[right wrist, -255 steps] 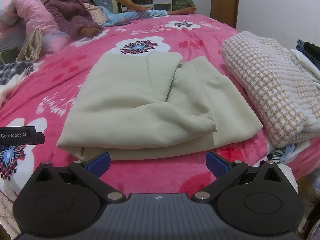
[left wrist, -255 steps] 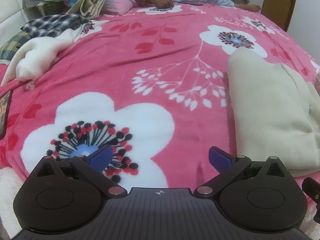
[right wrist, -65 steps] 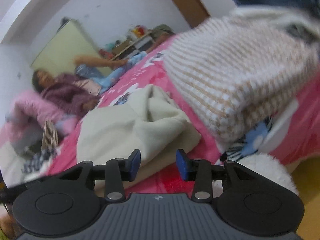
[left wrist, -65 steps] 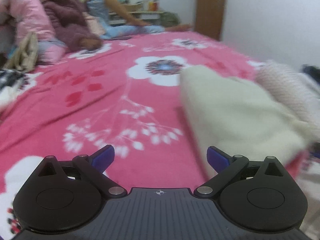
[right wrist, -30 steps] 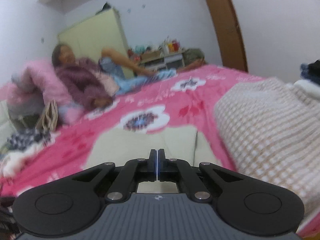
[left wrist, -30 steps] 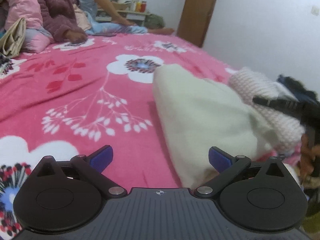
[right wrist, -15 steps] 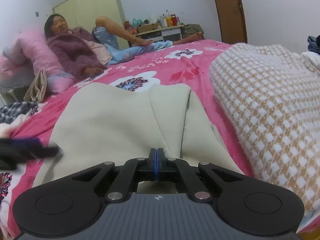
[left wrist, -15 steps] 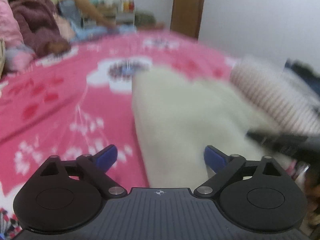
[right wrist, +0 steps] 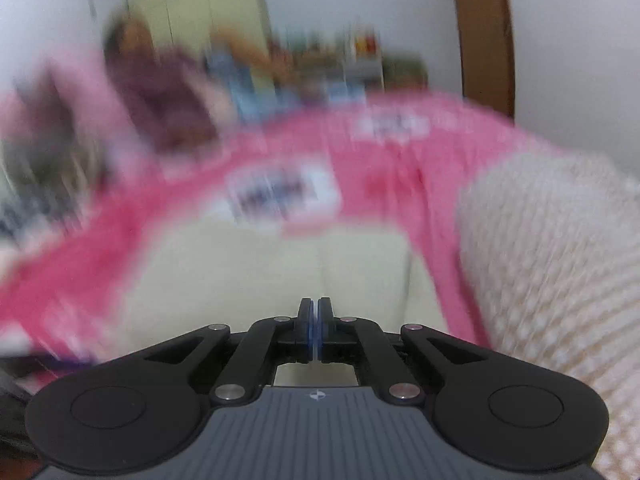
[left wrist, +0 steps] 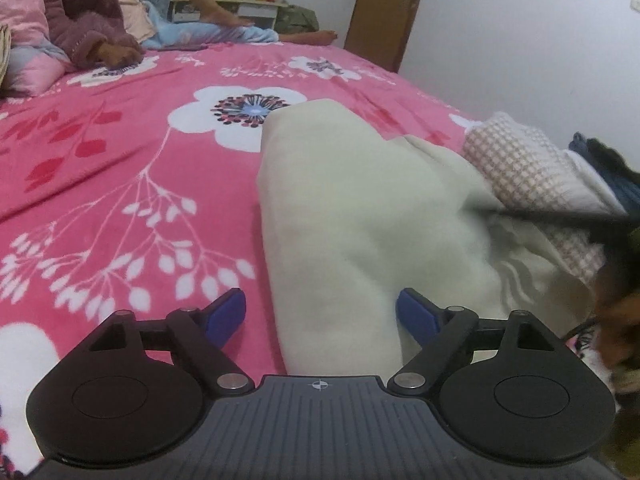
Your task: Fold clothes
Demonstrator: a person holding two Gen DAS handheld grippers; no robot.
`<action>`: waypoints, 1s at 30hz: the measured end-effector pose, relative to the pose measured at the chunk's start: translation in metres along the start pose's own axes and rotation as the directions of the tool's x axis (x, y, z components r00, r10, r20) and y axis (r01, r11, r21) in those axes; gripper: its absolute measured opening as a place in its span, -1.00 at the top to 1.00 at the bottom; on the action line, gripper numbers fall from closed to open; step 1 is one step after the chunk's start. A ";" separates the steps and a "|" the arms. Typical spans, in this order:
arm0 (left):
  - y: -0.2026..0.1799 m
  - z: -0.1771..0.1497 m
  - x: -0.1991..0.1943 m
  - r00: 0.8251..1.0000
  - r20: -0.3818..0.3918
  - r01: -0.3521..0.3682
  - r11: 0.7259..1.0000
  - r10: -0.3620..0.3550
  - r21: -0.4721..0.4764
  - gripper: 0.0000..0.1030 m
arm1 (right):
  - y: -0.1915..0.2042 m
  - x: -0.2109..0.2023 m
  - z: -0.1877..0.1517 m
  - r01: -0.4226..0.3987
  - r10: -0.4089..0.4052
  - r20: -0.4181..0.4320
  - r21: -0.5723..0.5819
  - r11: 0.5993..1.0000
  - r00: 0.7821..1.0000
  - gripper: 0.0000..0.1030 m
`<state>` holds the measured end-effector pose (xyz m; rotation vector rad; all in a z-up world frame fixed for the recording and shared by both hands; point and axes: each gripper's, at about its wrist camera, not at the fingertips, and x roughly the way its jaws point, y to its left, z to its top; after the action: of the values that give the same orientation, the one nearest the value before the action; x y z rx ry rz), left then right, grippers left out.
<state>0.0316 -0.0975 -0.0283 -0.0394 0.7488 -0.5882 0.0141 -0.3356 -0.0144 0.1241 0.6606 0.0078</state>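
Note:
A folded cream garment lies on the pink flowered blanket. My left gripper is open, its blue fingertips on either side of the garment's near left corner. The right wrist view is heavily blurred; my right gripper has its pads pressed together low over the cream garment, and I cannot tell whether cloth is pinched. The right gripper's body shows as a dark blur at the right of the left wrist view.
A folded beige-and-white checked knit lies right of the cream garment, with dark blue clothes beyond it. A person in a purple jacket lies at the bed's far end. A wooden door and white wall stand behind.
My left gripper has come closer to the cream garment's near corner and stays open. My right gripper stays shut and moves fast, blurring its view.

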 end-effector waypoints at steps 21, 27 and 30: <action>0.021 -0.013 -0.015 0.994 0.049 0.100 0.991 -0.096 -0.088 -0.11 | 0.087 0.074 0.044 -0.252 0.223 -0.139 -0.242 0.937 0.965 1.00; 0.028 -0.012 -0.020 0.994 0.059 0.103 0.988 -0.096 -0.116 -0.11 | 0.091 0.094 0.044 -0.259 0.227 -0.150 -0.250 0.933 0.962 1.00; 0.034 -0.011 -0.024 0.990 0.054 0.134 0.981 -0.128 -0.144 -0.14 | 0.084 0.083 0.051 -0.236 0.208 -0.145 -0.218 0.947 0.967 1.00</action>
<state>0.0278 -0.0545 -0.0295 -0.2388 0.7491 -0.6543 0.1139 -0.2540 -0.0157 -0.0297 0.7583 0.3125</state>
